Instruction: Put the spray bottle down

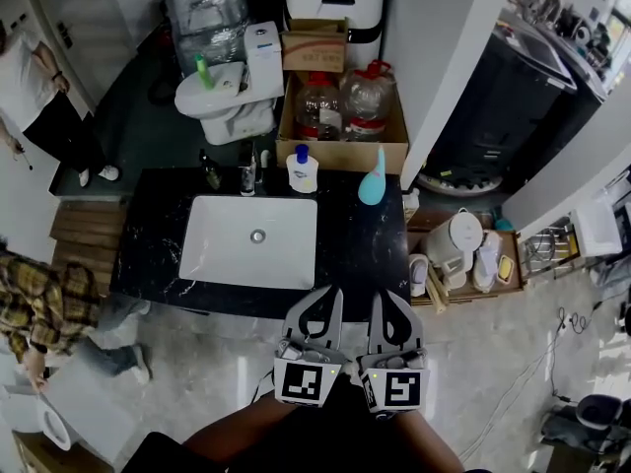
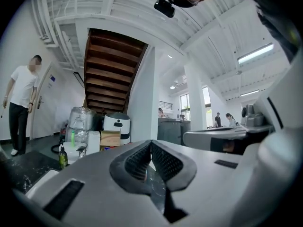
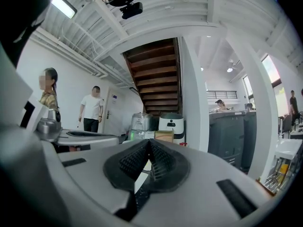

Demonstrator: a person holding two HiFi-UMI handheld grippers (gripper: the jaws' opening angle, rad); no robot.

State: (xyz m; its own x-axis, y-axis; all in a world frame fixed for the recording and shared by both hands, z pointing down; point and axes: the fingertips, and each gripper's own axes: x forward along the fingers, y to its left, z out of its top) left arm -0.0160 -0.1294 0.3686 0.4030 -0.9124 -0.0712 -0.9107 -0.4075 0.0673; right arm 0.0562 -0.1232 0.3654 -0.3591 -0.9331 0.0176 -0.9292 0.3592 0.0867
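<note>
A pale blue spray bottle [image 1: 373,177] stands upright at the back right of the black marble counter [image 1: 360,254], with neither gripper on it. My left gripper [image 1: 332,294] and right gripper [image 1: 381,298] hover side by side just off the counter's front edge, pointing level toward it. Both are shut with nothing between the pads. In the left gripper view the left gripper's tips [image 2: 151,143] meet. The right gripper's tips [image 3: 148,143] also meet in its own view. The bottle does not show in either gripper view.
A white sink [image 1: 251,239] is set in the counter; a white bottle with a blue cap [image 1: 302,169] and dark small bottles [image 1: 210,171] stand behind it. Beyond are a toilet [image 1: 232,101] and a box of water jugs [image 1: 340,116]. Two people [image 1: 35,87] stand at left.
</note>
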